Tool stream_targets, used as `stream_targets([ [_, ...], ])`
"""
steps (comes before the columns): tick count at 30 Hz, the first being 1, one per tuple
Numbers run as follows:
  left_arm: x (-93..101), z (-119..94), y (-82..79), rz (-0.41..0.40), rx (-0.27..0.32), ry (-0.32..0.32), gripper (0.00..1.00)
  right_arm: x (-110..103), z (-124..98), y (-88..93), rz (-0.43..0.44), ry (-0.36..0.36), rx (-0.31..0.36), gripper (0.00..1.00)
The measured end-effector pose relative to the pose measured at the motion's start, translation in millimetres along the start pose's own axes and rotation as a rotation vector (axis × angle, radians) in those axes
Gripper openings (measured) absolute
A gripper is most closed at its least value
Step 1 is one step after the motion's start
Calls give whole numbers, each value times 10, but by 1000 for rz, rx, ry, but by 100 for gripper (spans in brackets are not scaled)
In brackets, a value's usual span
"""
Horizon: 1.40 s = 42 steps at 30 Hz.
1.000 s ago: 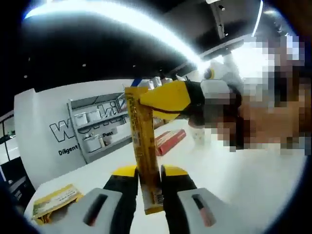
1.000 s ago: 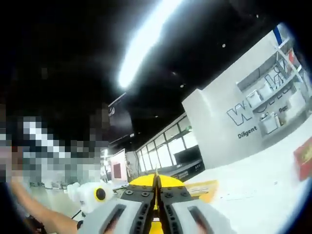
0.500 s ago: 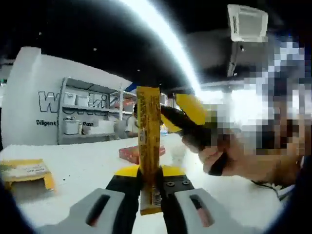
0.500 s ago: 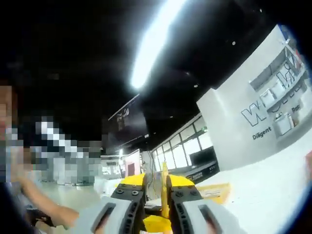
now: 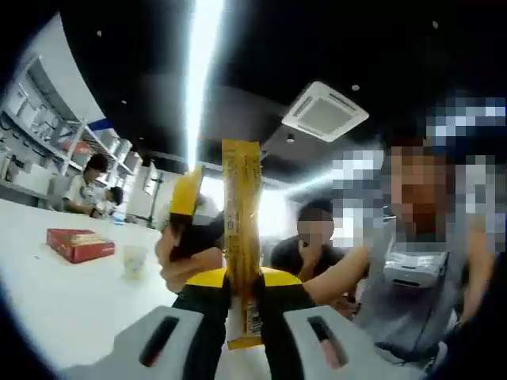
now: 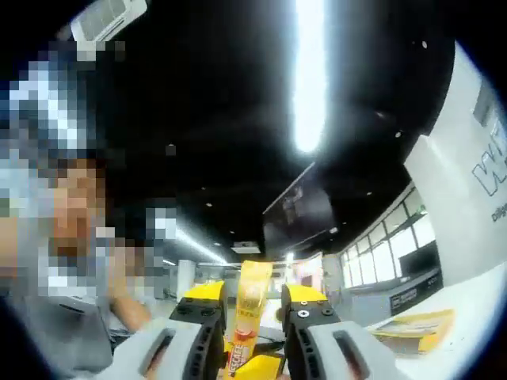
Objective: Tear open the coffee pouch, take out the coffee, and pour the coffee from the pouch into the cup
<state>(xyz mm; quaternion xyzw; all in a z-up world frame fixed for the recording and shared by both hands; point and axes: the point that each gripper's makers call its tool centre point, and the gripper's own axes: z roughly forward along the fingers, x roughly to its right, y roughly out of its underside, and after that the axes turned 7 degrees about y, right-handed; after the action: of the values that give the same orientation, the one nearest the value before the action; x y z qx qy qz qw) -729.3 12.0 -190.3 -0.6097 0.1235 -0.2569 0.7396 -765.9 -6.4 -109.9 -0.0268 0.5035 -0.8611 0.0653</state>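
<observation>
The left gripper clamps the upright yellow coffee pouch near its lower end, while the right gripper stands parted around it.

A large open office or showroom hall: black ceiling with a long light strip and a cassette air-conditioning unit, white wall with lettering, storage shelves, tall windows, and a long white table

White table, red box, small cup
</observation>
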Motion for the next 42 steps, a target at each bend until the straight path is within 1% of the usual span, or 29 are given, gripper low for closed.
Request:
stream_targets([
  [2, 130, 98, 137, 0, -62, 67, 17, -175, 24, 84, 26, -83, -41, 28],
  [3, 201, 141, 169, -10, -64, 109, 17, -222, 31, 110, 28, -109, -52, 28],
  [4, 298, 185, 212, -48, -73, 157, 17, -332, 37, 159, 34, -160, -68, 26],
  [5, 363, 216, 247, -62, -83, 194, 17, -438, 30, 207, 49, -217, -88, 25],
  [6, 414, 236, 275, -72, -92, 224, 17, -514, 41, 254, 48, -250, -105, 24],
  [8, 479, 261, 347, -89, -126, 256, 16, -643, 51, 340, 67, -307, -146, 23],
  [11, 479, 268, 381, -102, -140, 269, 16, -779, 40, 485, 67, -369, -217, 13],
  [12, 483, 263, 390, -103, -143, 271, 16, -791, 50, 506, 65, -369, -226, 11],
  [15, 486, 249, 394, -102, -143, 277, 17, -767, 49, 489, 66, -358, -228, 9],
  [16, 461, 244, 375, -82, -134, 265, 17, -748, 48, 474, 57, -345, -226, 8],
  [17, 392, 242, 337, -25, -115, 232, 18, -692, 58, 467, 47, -311, -228, 6],
  [18, 345, 234, 314, 10, -105, 206, 20, -641, 59, 465, 49, -283, -237, 5],
  [19, 263, 210, 274, 32, -89, 162, 22, -586, 62, 448, 53, -253, -239, 5],
  [21, 158, 143, 155, 23, -30, 118, 28, -435, 63, 408, 32, -176, -231, 5],
  [22, 117, 134, 160, 25, -32, 85, 31, -357, 56, 399, 28, -138, -235, 5],
  [23, 15, 101, 152, 52, -38, 26, 35, -235, 48, 380, 7, -88, -235, 5],
  [24, -99, 63, 118, 84, -29, -38, 36, -51, 39, 362, -3, -2, -236, 5],
  [25, -223, 11, 96, 101, -26, -108, 37, 57, 23, 364, -6, 50, -245, 5],
  [26, -358, -63, 56, 119, -19, -175, 38, 203, 0, 372, -41, 123, -253, 5],
  [28, -598, -211, -23, 158, -3, -319, 37, 498, -68, 392, -36, 274, -273, 5],
  [29, -697, -305, -76, 186, 7, -390, 37, 603, -98, 386, -44, 333, -265, 5],
  [30, -772, -383, -125, 212, 14, -442, 37, 713, -142, 384, -26, 392, -263, 5],
  [31, -822, -448, -156, 231, 15, -483, 36, 820, -191, 366, -13, 430, -258, 5],
  [33, -885, -551, -194, 247, 11, -533, 33, 874, -221, 325, 8, 439, -235, 5],
  [34, -873, -551, -191, 244, 10, -527, 30, 897, -229, 306, 32, 445, -223, 5],
  [36, -873, -562, -193, 244, 9, -528, 28, 793, -194, 304, 44, 442, -200, 5],
  [38, -886, -546, -177, 247, -2, -528, 27, 739, -168, 320, 45, 449, -195, 5],
  [40, -910, -533, -129, 255, -32, -535, 20, 766, -169, 318, 51, 454, -193, 5],
  [42, -909, -513, -106, 270, -51, -540, 15, 721, -153, 349, 53, 450, -194, 6],
])
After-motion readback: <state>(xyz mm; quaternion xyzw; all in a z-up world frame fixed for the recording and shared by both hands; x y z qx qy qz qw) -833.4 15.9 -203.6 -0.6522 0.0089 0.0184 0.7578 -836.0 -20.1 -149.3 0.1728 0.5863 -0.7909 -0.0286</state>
